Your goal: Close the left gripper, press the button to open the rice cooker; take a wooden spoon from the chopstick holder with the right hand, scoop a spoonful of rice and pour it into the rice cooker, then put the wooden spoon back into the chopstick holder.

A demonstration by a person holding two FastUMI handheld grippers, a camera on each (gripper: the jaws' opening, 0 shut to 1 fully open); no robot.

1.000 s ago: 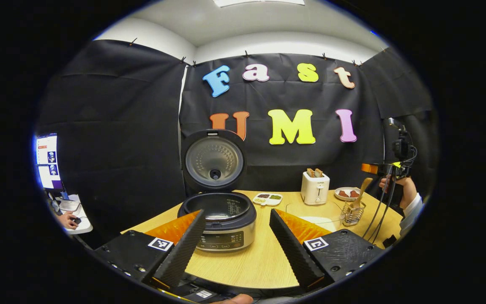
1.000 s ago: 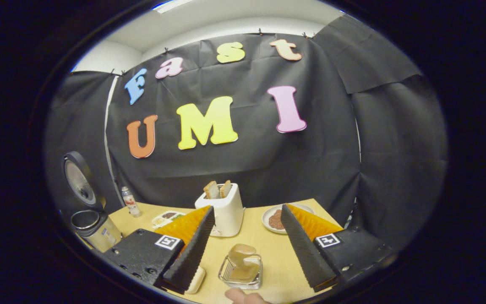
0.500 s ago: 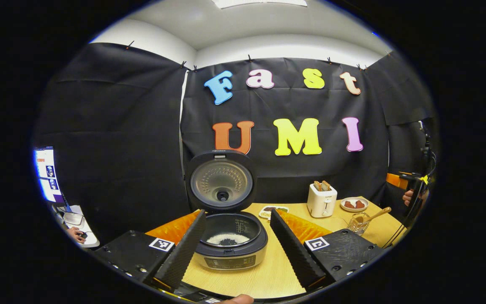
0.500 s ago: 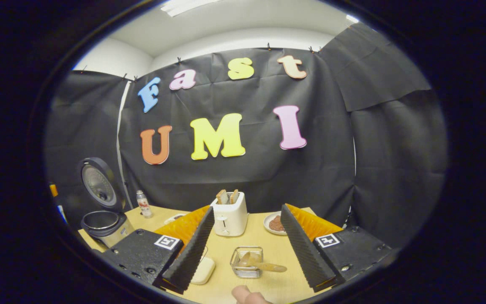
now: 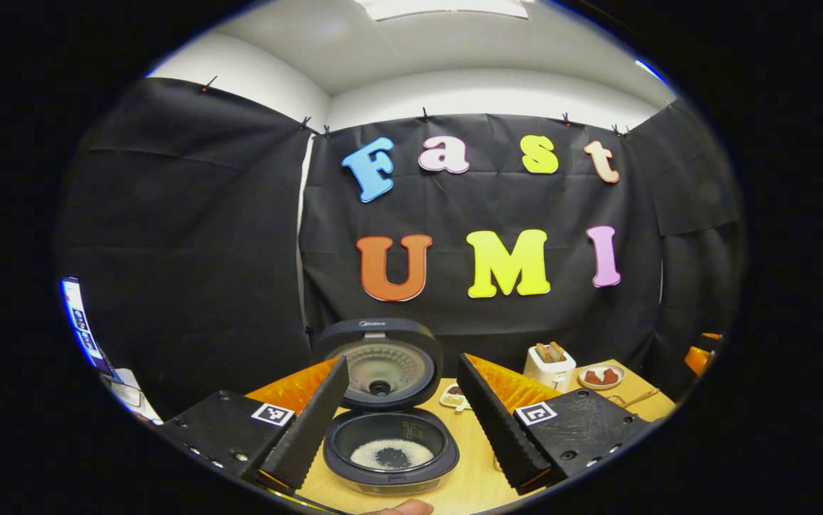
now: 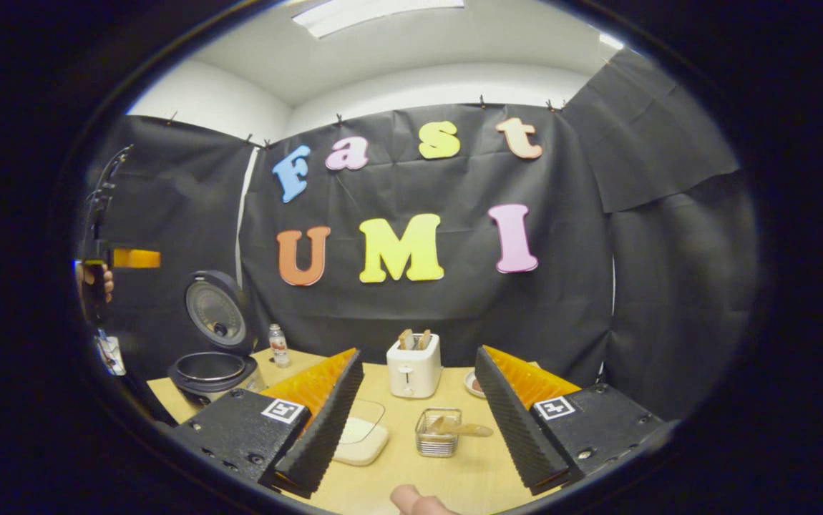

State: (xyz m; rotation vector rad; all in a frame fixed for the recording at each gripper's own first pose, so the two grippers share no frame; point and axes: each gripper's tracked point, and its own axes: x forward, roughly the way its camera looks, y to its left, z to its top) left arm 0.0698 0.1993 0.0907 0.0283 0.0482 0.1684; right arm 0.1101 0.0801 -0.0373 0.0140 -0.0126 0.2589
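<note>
The rice cooker (image 5: pixel 391 450) stands open, its lid (image 5: pixel 381 361) upright, white rice with a dark patch in its pot. My left gripper (image 5: pixel 397 422) hangs open above and in front of it, the pot between its fingers in the left gripper view. In the right gripper view the cooker (image 6: pixel 209 370) is at the far left. The wooden spoon (image 6: pixel 460 428) lies tilted in the wire chopstick holder (image 6: pixel 437 433). My right gripper (image 6: pixel 415 429) is open, raised behind the holder, with nothing in it. A clear container of rice (image 6: pixel 360 438) lies left of the holder.
A white toaster (image 6: pixel 413 365) with bread stands behind the holder, a plate of food (image 6: pixel 472 384) to its right and a small bottle (image 6: pixel 279 345) near the cooker. The wooden table (image 6: pixel 383 479) has a compartment dish (image 5: pixel 452 396). A hand holds the far gripper (image 6: pixel 107 261).
Both grippers have pulled back and risen from the table. The cooker has dropped lower in the left gripper view, and the holder with the spoon now looks smaller and farther away.
</note>
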